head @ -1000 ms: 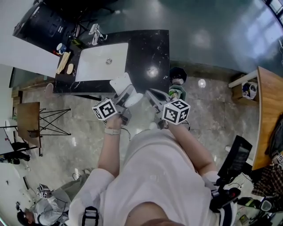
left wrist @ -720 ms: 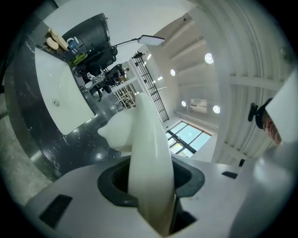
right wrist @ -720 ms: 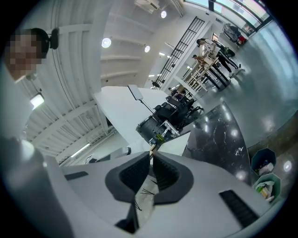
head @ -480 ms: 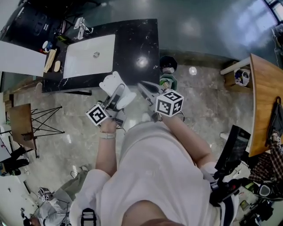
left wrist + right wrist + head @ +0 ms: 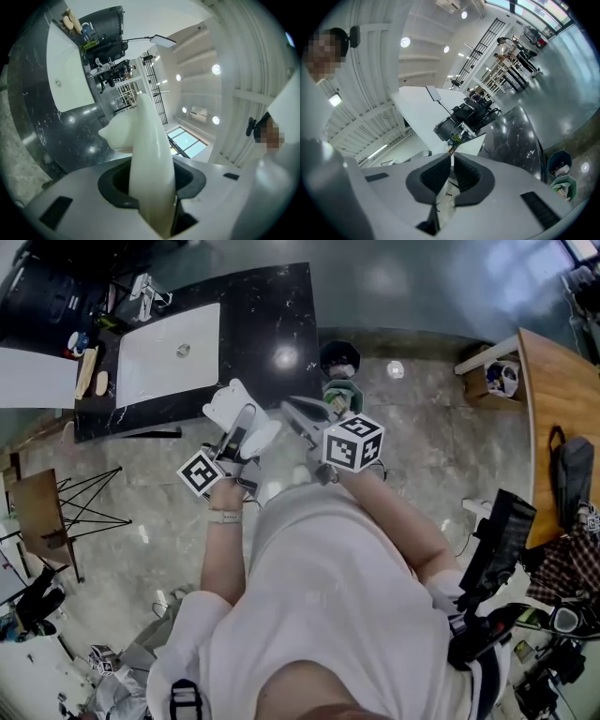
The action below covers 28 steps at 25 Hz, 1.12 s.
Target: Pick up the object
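No words, numbers or brand names are showing big or sharp enough to read. The cube (image 5: 200, 472) on the left gripper (image 5: 244, 420) and the cube (image 5: 353, 441) on the right gripper (image 5: 292, 411) are showing only black and white square patterns, not letters. The small things lying on the far left, beside the sink (image 5: 169, 371), are looking too tiny to read.

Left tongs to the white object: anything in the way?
Nothing visible. The left tongs are shut on the white object, which sticks out edge-on from between the pads.
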Available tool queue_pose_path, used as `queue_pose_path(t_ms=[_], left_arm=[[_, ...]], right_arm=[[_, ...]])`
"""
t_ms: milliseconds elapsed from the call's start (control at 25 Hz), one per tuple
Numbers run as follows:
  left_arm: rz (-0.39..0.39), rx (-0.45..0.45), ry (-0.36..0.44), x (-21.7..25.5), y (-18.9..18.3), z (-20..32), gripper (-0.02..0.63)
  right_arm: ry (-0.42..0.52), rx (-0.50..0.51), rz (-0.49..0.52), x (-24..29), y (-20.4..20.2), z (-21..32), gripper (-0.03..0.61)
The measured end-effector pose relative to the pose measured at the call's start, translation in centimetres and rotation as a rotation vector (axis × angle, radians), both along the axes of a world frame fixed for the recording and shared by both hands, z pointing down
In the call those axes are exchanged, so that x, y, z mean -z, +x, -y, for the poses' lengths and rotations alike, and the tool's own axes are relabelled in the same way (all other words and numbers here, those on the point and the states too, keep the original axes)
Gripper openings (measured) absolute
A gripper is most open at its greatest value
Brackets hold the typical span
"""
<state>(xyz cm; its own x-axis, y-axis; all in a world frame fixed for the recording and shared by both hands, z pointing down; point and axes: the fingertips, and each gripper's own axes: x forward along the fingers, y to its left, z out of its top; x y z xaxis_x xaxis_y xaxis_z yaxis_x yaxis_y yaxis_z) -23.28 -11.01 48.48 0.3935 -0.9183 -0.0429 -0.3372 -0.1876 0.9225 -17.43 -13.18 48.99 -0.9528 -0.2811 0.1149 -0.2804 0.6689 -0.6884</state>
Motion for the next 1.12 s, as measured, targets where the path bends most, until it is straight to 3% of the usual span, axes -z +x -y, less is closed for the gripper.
queue_pose_path(t_ms=[520,1120], left_arm=[[-0.036,-0.028,0.015,0.5,1.0,0.8,0.167],[-0.065,-0.028,-0.013,-0.5,0.2,0.9,0.167]], right_arm=[[0.028,-0.020,-0.025,0.1,0.5,0.9,0.018],[-0.011,-0.039,-0.011,-0.4,0.1,1.5,0.019]])
